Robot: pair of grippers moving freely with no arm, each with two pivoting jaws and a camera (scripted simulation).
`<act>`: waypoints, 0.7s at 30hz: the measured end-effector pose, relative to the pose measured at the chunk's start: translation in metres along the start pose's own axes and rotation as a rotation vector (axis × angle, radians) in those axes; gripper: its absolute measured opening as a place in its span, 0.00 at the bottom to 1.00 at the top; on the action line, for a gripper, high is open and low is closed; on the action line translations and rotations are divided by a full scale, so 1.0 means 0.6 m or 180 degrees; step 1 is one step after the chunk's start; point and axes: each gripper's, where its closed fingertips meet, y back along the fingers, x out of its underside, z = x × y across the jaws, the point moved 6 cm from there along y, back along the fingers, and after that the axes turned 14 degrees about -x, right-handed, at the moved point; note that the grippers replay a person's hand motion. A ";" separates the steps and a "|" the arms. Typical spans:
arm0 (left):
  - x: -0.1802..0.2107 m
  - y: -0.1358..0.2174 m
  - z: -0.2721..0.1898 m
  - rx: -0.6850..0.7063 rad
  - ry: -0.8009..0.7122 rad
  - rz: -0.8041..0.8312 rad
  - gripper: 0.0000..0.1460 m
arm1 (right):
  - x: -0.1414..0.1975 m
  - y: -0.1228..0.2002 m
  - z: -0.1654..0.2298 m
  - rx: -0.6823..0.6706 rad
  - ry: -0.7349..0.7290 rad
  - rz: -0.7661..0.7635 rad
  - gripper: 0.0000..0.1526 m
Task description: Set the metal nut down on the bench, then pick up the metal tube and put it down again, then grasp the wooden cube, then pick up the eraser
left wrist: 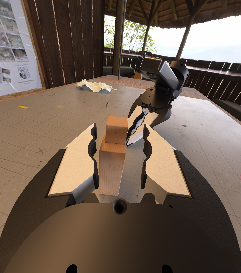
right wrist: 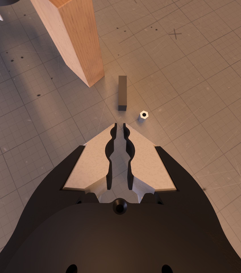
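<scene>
Left wrist view is showing my left gripper [left wrist: 119, 149] straddling a tall wooden block [left wrist: 111, 168], its jaws spread and, as far as I can tell, not yet pressing the wood, so it is grasping nothing. A wooden cube [left wrist: 116, 130] is sitting on top of that block, just beyond my fingertips, so I am judging the cube grasp as the step in hand and not finished. Farther out, my right gripper [left wrist: 137, 130] is tilting down beside the cube, and the small metal tube [left wrist: 107, 105] is standing upright on the bench mat [left wrist: 28, 133]. Through the right wrist view, my right gripper [right wrist: 120, 124] is hovering with jaws nearly together and empty; ahead, the dark grey eraser [right wrist: 122, 93] is lying flat, with the metal nut [right wrist: 143, 116] just beside it on the mat, so I am counting the nut as set down and the eraser as left.
</scene>
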 end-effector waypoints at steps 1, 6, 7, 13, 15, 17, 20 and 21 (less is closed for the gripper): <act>0.000 0.000 0.001 -0.0001 0.0011 0.0004 0.44 | 0.002 -0.001 -0.002 -0.0015 -0.0001 -0.0041 0.05; 0.000 0.000 0.002 -0.0002 0.0032 0.0009 0.44 | -0.009 0.011 -0.008 0.0061 0.0084 -0.0435 0.10; 0.000 0.000 0.002 0.0002 0.0038 0.0015 0.44 | -0.018 0.018 -0.008 0.0083 0.0122 -0.0616 0.11; 0.004 -0.009 0.010 0.0068 0.0228 0.0181 0.44 | -0.034 0.059 -0.050 0.0765 -0.0220 -0.1207 0.25; 0.005 -0.011 0.013 0.0082 0.0289 0.0225 0.44 | -0.031 0.065 -0.060 0.0876 -0.0344 -0.1256 0.28; 0.006 -0.012 0.013 0.0086 0.0303 0.0238 0.44 | -0.033 0.069 -0.062 0.0916 -0.0395 -0.1334 0.28; 0.007 -0.013 0.011 0.0105 0.0271 0.0276 0.44 | -0.038 0.068 -0.056 0.0850 -0.0382 -0.1422 0.28; 0.008 -0.014 0.010 0.0114 0.0263 0.0294 0.44 | -0.040 0.066 -0.053 0.0821 -0.0368 -0.1428 0.28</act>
